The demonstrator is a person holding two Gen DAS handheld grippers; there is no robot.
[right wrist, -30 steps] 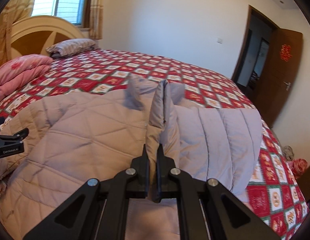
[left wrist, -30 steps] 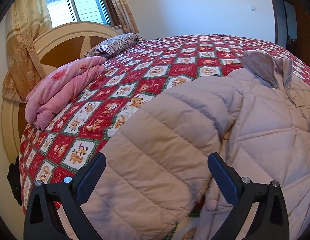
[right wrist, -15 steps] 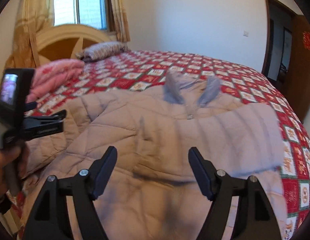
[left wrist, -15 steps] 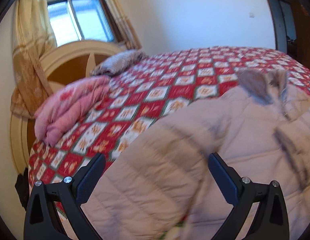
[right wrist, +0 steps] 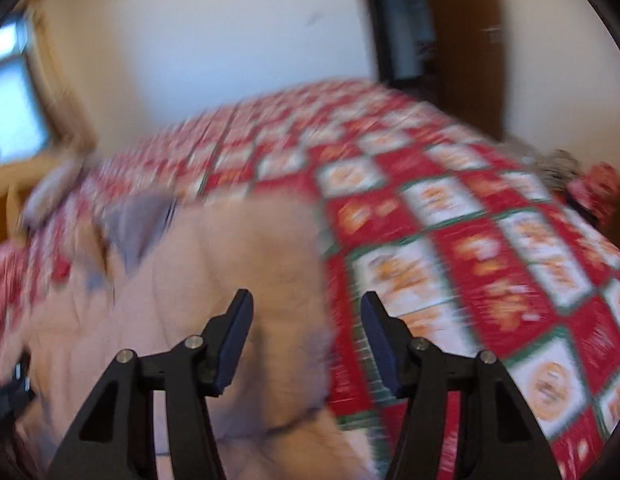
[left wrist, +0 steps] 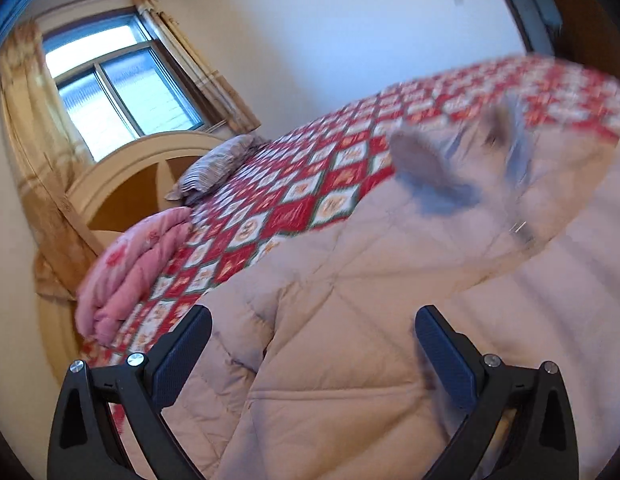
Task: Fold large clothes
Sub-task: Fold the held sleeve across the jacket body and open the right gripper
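Right gripper (right wrist: 306,312) released the jacket (right wrist: 214,280); fingers apart, narrowing, empty.

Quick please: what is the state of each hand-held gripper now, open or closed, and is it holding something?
Left hand-held gripper: open, holding nothing.
Right hand-held gripper: open, jaws just closing a little, gripping nothing; jacket edge lies beyond them.

I am standing in a home bedroom: a bed (left wrist: 318,184) is taking up most of the room, wearing a red patterned quilt, with a pillow (left wrist: 214,168) lying by the arched headboard (left wrist: 134,184), curtains (left wrist: 38,184) hanging at the window (left wrist: 122,92), and a wooden door (right wrist: 462,32) showing beyond.
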